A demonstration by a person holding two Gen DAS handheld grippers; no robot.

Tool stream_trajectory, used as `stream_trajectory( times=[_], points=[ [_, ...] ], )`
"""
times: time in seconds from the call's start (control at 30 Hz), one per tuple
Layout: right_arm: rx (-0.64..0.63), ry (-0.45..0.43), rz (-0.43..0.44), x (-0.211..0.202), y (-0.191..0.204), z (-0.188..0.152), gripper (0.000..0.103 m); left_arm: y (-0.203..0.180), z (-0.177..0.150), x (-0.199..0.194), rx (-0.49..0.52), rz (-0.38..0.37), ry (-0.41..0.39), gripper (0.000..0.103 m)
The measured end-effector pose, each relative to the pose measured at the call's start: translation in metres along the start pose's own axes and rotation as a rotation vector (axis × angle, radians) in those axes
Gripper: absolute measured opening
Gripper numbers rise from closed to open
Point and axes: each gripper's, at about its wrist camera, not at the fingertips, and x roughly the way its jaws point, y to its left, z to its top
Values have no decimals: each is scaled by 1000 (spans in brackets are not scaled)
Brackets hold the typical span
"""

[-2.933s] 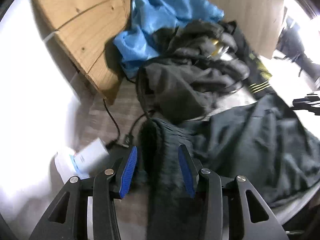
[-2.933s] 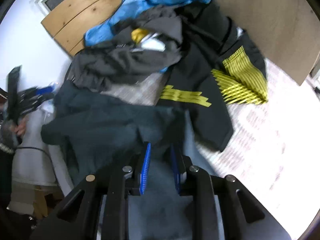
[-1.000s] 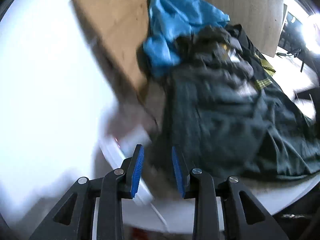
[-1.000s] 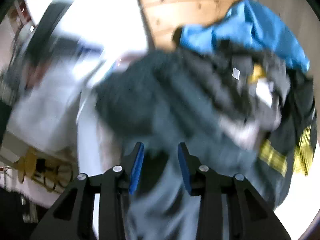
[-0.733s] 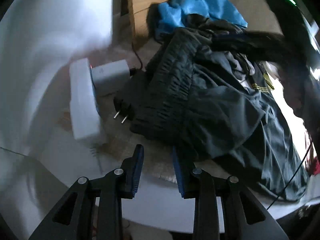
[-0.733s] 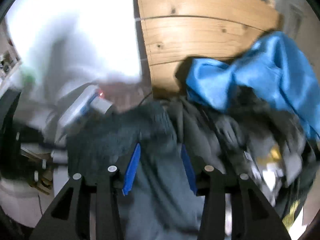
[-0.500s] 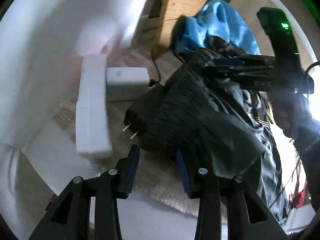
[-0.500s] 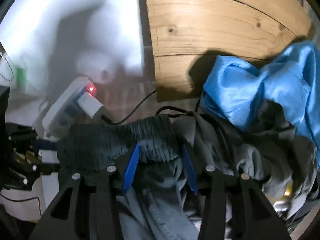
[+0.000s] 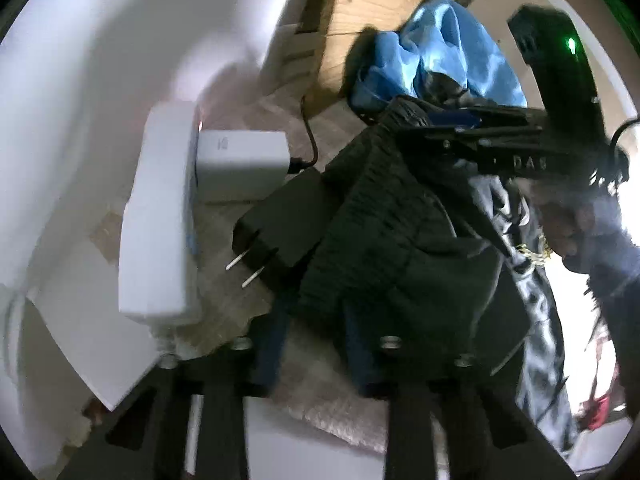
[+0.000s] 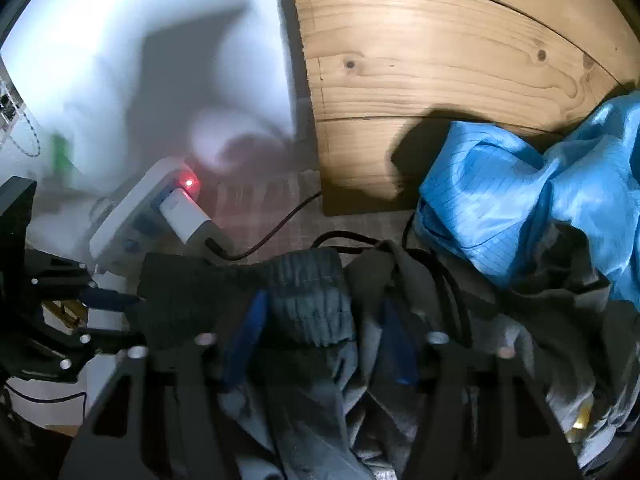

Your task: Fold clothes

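Note:
A dark grey garment [image 9: 400, 248] lies crumpled on the table, its ribbed waistband [image 10: 308, 300] toward me. My left gripper [image 9: 314, 344] straddles one waistband corner and its jaws are closing, with a little room still beside the fabric. My right gripper [image 10: 322, 340] straddles the waistband farther along and its jaws are closing too, with ribbed cloth between the pads. In the left wrist view, the right gripper [image 9: 440, 124] and the hand [image 9: 580, 220] holding it reach in from the right. The left gripper [image 10: 116, 316] shows at the right wrist view's left edge.
A white power strip [image 9: 156, 220] with a white charger [image 9: 240, 168] and a black plug adapter [image 9: 280, 216] lie right beside the waistband. Behind are a blue garment [image 10: 520, 200], more dark clothes and a wooden board [image 10: 440, 60]. The table edge runs just under the left gripper.
Both grippers have come down close to the waistband by the power strip. The right gripper has swung across to it. The left jaws stand a little narrower than half a second ago.

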Motion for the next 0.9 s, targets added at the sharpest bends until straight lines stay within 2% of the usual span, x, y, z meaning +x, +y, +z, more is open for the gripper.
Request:
stream_trajectory(
  times=[0.07, 0.1, 0.23, 0.37, 0.47, 0.57, 0.63, 0.77, 0.83, 0.9],
  points=[
    [17, -19, 21, -9, -5, -4, 28, -4, -1, -9, 16, 0, -27, 17],
    [29, -32, 38, -16, -8, -8, 26, -7, -1, -14, 23, 0, -41, 11],
    [66, -84, 115, -49, -16, -24, 25, -20, -3, -42, 69, -10, -86, 9],
    [179, -137, 259, -77, -44, -36, 25, -35, 12, -55, 152, 28, -145, 10],
    [241, -112, 234, -65, -65, -31, 26, -42, 34, -44, 196, 23, -167, 9],
    [269, -76, 186, -57, -74, -24, 39, -45, 51, -31, 251, 53, -140, 9],
    [228, -82, 133, -65, -61, -19, 40, -44, 47, -33, 234, -2, -132, 8],
    [48, -119, -42, -97, -20, -20, 55, -44, 35, -47, 235, -20, -143, 8],
    [33, -118, -47, -104, -20, -30, 56, -42, 31, -56, 235, -13, -148, 8],
    [65, -125, -17, -110, -17, -39, 56, -37, 31, -64, 220, -42, -139, 8]
  ],
)
